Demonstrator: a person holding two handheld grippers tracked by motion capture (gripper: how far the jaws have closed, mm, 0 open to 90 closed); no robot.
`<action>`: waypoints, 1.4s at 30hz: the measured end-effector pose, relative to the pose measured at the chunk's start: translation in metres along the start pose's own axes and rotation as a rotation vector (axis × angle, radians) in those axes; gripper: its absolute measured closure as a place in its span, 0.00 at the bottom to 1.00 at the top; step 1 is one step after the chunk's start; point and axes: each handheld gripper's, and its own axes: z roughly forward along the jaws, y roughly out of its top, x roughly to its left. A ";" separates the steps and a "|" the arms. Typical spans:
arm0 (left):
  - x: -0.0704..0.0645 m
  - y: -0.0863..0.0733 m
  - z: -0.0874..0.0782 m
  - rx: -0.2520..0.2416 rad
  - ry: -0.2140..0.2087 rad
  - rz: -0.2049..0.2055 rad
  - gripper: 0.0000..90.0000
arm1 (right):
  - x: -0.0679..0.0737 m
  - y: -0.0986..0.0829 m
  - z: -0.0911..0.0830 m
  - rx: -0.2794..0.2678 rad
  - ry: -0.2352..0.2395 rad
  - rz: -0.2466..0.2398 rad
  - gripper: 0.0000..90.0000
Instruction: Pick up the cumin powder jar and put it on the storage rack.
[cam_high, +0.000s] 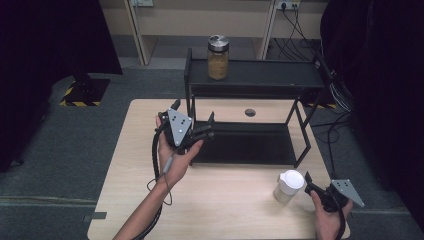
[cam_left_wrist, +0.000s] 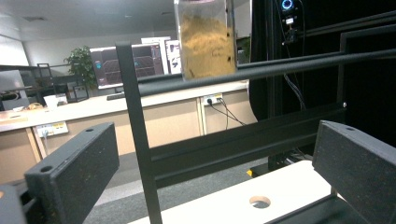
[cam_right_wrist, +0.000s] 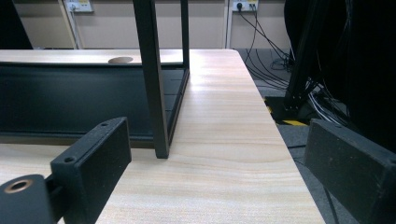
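No writing legible on jar (cam_high: 218, 57); both tongs gape

The shelf (cam_high: 250, 75) is black all over, both its top board and its bottom board. On top of the shelf stands a clear jar (cam_high: 218, 57) with yellow-brown stuff inside and a shiny silver lid. The surface (cam_high: 225, 210) under the shelf is pale wood with thin lighter and darker stripes. Near the shelf's front right leg stands a white cup (cam_high: 288, 186) with a white lid. The left claw (cam_high: 202, 131) is black with a grey plate dotted with little screws. The right claw (cam_high: 312, 186) is black with a grey plate too. The floor (cam_high: 65, 135) around the surface is dark grey, with one patch of yellow and black stripes.
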 end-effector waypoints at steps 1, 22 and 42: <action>0.000 -0.002 -0.001 0.000 0.000 -0.002 0.00 | 0.000 0.000 0.000 0.000 0.000 0.000 0.08; -0.003 -0.050 -0.026 0.024 -0.013 -0.032 0.00 | 0.000 0.000 0.000 0.000 0.001 -0.003 0.08; -0.005 -0.085 -0.040 0.045 -0.031 -0.043 0.00 | 0.000 0.000 0.000 -0.001 0.002 -0.004 0.08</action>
